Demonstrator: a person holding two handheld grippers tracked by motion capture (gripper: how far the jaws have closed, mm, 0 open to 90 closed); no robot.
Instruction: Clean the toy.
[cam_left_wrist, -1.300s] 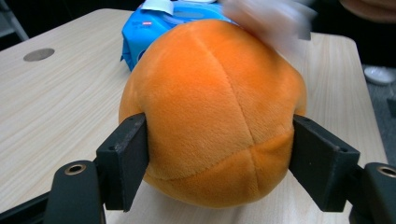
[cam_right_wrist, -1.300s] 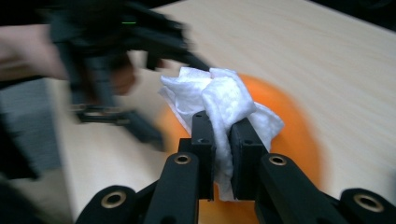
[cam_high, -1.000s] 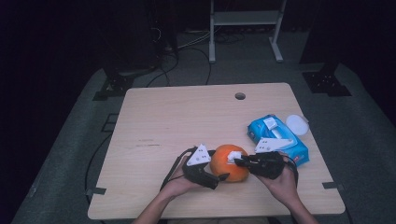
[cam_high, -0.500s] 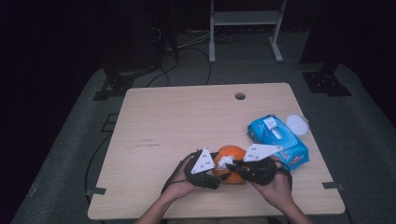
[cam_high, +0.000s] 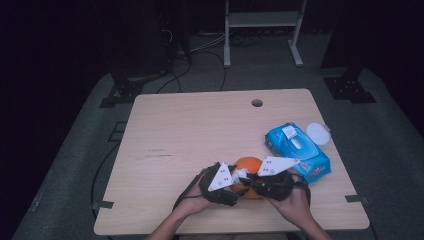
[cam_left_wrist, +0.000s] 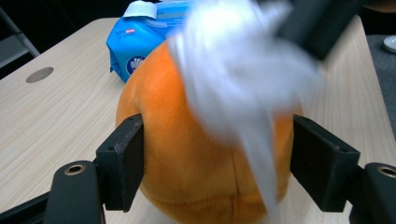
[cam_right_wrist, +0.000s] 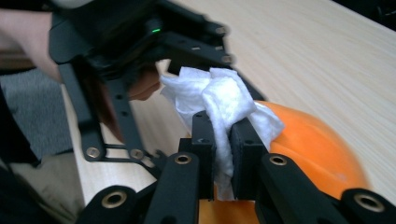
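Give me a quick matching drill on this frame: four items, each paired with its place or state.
Things:
1. orange plush ball
2. white wipe
3. blue wipes pack
4. white round lid

Places or states:
A. pinched in the right gripper
B. table's far right edge
C. between the left gripper fingers
D. lies flat, right of the ball

Pairs: 1-C, 2-A, 3-D, 4-B

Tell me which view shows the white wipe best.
The right gripper view: the white wipe is sharp there, pinched in the right gripper over the orange ball. The left gripper view shows it as a blur; the high view shows a small white scrap.
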